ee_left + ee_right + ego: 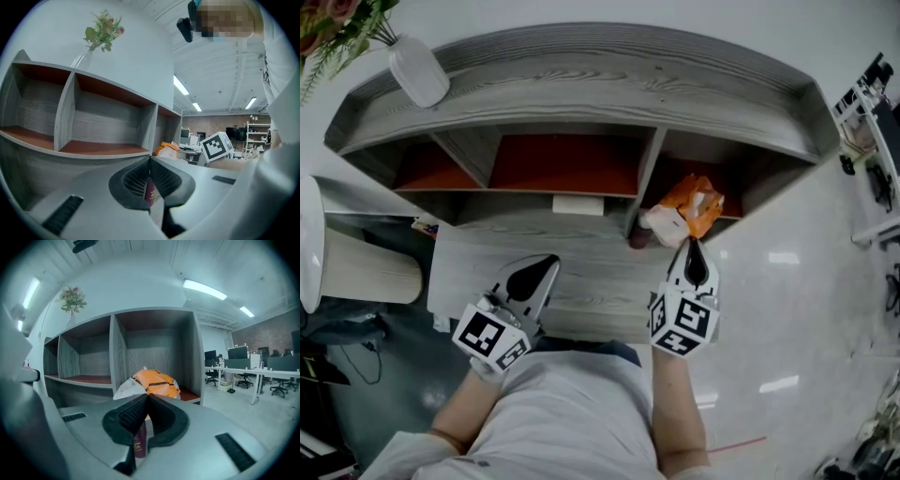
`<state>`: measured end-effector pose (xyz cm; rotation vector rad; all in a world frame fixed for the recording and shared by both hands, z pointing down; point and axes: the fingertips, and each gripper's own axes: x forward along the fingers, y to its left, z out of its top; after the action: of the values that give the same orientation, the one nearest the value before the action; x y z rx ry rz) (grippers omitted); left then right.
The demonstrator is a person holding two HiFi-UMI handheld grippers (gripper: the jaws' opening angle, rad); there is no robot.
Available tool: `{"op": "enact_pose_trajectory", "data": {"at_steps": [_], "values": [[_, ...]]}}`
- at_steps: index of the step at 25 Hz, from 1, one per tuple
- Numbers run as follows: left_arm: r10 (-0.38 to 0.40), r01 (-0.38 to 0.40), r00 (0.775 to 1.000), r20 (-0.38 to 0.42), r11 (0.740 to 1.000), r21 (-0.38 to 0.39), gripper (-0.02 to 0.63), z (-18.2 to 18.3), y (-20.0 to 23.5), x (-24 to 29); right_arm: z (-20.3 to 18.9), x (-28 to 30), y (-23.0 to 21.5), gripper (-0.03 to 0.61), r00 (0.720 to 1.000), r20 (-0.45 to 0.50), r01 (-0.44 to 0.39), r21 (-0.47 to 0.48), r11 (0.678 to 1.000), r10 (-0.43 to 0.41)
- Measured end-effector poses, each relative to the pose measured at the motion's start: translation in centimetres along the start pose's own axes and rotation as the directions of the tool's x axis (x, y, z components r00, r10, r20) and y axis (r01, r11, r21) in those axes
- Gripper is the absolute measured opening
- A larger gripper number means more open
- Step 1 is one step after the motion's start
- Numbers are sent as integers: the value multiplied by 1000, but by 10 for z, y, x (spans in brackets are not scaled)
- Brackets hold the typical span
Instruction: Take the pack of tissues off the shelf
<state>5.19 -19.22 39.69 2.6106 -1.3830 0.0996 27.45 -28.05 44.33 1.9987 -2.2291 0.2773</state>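
The pack of tissues (pixel 692 210), orange and white, lies at the front edge of the grey shelf's (pixel 581 84) right-hand compartment. My right gripper (pixel 693 247) is shut and empty, its tips just short of the pack. In the right gripper view the pack (pixel 154 382) rises directly behind the closed tips of that gripper (pixel 147 397). My left gripper (pixel 549 262) hangs shut and empty over the lower ledge, in front of the middle compartment. The left gripper view has the pack (pixel 165 149) far off to the right of that gripper's tips (pixel 150 158).
A small dark red bottle (pixel 637 238) stands on the ledge by the divider, left of the pack. A white card (pixel 578 204) sticks out under the middle compartment. A white vase (pixel 418 71) with flowers stands on the shelf top at the left. A round white table (pixel 309 246) lies far left.
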Motion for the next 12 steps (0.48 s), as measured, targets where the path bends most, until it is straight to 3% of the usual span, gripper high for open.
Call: {"op": "enact_pose_trajectory", "data": {"at_steps": [12], "values": [[-90, 90, 996, 5, 996, -16, 17, 5, -5, -20, 1, -58, 31, 18, 1000, -1, 1, 25, 1000, -1]]}}
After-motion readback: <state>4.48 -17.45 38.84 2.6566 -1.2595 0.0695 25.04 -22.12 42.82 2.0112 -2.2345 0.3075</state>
